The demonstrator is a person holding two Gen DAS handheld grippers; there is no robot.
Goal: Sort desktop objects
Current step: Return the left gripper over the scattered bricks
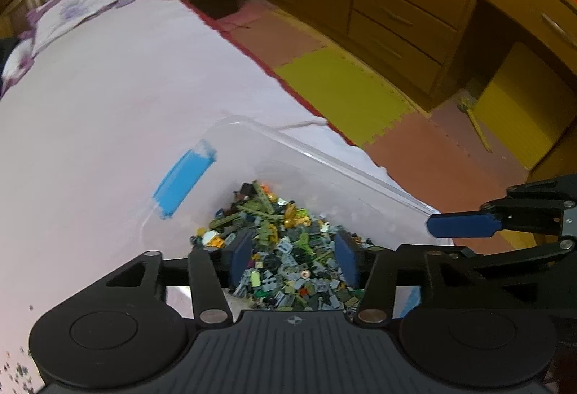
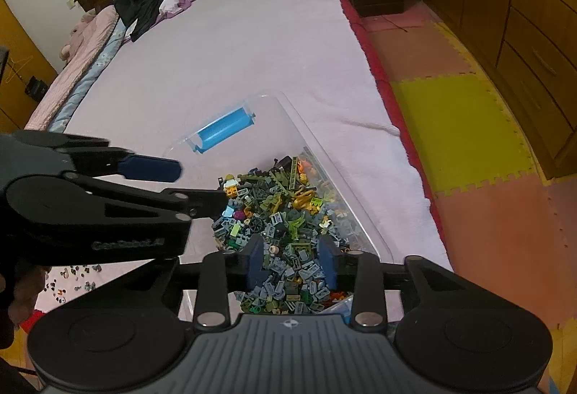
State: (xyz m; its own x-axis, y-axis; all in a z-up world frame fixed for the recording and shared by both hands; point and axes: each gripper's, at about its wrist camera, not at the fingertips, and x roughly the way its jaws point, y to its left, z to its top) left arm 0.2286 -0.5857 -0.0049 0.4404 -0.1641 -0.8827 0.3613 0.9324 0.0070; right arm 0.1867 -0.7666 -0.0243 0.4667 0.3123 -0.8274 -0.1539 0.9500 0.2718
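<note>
- Left claw (image 1: pixel 294 258) and right claw (image 2: pixel 291 262) hang parted, gripping nothing, above the toy bricks (image 2: pixel 285 224).
- Clear bin (image 2: pixel 324 156) on the bed (image 2: pixel 234 44) holds them; its near end is hidden.
- Tiny bits (image 2: pixel 72 276) beside it are too small to identify.

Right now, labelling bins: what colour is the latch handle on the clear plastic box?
Bright blue latch handle, clearest in the right wrist view.
</note>
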